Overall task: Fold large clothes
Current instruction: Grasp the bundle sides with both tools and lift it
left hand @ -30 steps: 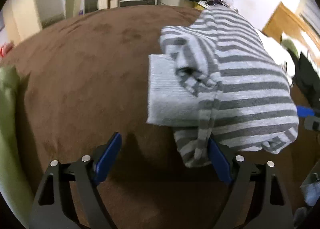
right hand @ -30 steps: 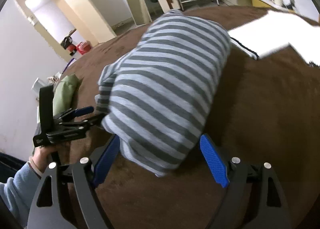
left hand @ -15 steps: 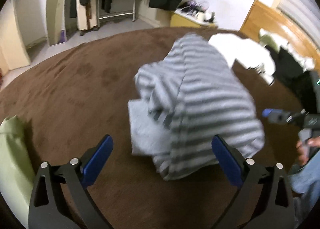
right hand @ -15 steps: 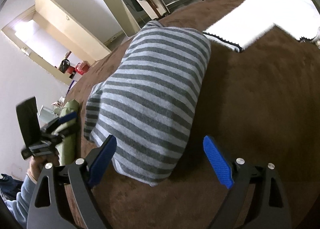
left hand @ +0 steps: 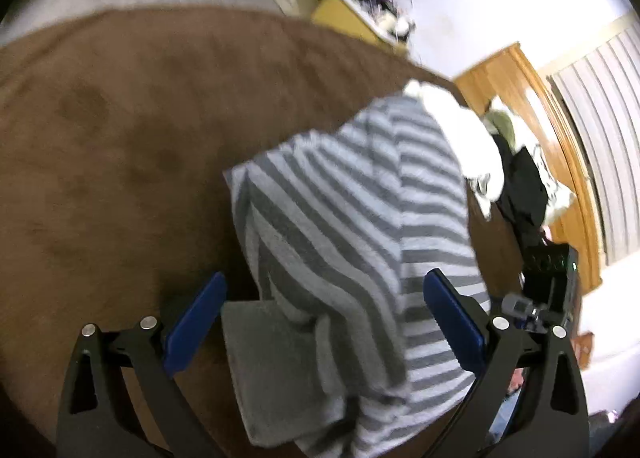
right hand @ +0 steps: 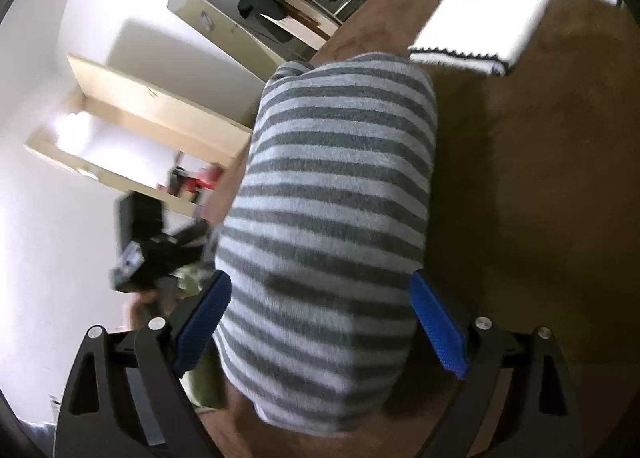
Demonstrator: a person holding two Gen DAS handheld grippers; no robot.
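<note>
A: Bottom of the left wrist view: left gripper (left hand: 324, 322) spread wide, holding nothing, folded striped garment (left hand: 360, 242) lying between the blue pads, plain grey fabric (left hand: 272, 358) poking out low at its left side.

B: Bottom of the right wrist view: right gripper (right hand: 320, 322) also wide, holding nothing, same stripes filling the gap. Pads touching cloth? Hard to tell through the blur.

A: Biggest risk: closing on the top layer only, then lifting and spilling the fold open on the brown blanket (left hand: 100, 138).

B: Or snagging that grey piece and dragging the bundle askew.

A: Farther off, upper right: white garment (right hand: 500, 22) close behind the bundle. Easy to catch by mistake on a push that way.

B: Blur everywhere, so poor aim likely.
</note>
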